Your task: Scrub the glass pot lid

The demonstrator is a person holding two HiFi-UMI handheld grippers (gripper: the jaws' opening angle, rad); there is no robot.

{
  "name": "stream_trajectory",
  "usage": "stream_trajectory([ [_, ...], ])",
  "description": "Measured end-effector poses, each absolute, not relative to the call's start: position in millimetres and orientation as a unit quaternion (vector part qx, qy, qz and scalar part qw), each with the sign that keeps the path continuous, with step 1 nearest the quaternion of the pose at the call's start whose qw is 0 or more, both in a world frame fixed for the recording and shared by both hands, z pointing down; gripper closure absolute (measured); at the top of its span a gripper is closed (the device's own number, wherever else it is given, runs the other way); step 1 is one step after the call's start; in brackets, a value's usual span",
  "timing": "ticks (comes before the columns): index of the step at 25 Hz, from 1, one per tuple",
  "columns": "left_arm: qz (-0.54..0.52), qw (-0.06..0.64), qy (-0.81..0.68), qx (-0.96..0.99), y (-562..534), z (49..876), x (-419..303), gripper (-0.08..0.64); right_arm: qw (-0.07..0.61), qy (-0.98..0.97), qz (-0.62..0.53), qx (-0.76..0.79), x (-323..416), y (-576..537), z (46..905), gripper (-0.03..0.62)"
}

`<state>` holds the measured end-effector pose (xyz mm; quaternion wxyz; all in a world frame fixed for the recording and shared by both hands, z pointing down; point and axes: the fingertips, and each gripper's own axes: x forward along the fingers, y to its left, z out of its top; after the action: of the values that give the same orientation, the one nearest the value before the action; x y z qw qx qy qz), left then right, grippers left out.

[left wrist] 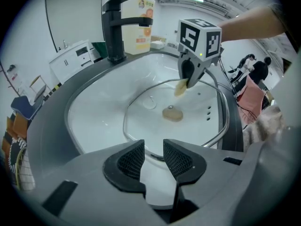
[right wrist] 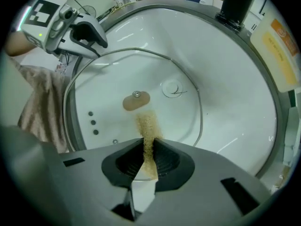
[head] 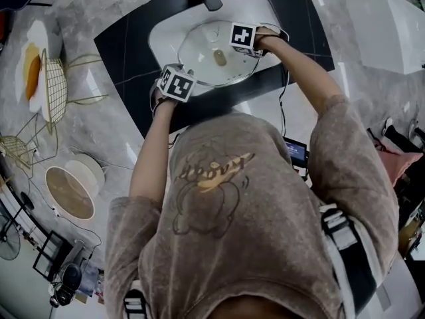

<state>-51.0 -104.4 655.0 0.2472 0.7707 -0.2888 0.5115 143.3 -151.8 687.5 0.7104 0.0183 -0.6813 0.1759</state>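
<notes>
Grey marble worktop [head: 99, 131] w/ white sink [head: 166, 35]: nearest, left gripper [left wrist: 153, 160] had its fingers apart, clamping nothing, lid rim just beyond them. Glass pot lid [left wrist: 188, 126] lay in the sink, knob up. Right gripper [right wrist: 149, 157], fingers closed on a tan scourer [right wrist: 147, 126], was over it, black tap [left wrist: 115, 27] behind.

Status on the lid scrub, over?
Left claw open at rim of glass lid. Right claw shut on sponge over lid. Lid knob-up in sink. Nothing in the way.
</notes>
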Motion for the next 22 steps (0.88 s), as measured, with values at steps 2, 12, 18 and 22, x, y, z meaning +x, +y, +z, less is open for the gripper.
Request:
stream_trajectory([
  [2, 0.511, 0.246, -0.288, 0.772, -104, 654, -52, 0.426, 0.705, -0.682, 0.191, 0.014, 142, -138, 679, 0.541],
  [12, 0.526, 0.24, -0.293, 0.761, -101, 655, -53, 0.426, 0.642, -0.72, 0.262, -0.022, 105, -73, 640, 0.541],
  [18, 0.532, 0.22, -0.304, 0.759, -105, 652, -57, 0.426, 0.606, -0.743, 0.284, -0.014, 79, -58, 629, 0.541],
  [22, 0.543, 0.225, -0.3, 0.751, -101, 652, -66, 0.426, 0.577, -0.761, 0.296, 0.004, 67, -55, 622, 0.54],
])
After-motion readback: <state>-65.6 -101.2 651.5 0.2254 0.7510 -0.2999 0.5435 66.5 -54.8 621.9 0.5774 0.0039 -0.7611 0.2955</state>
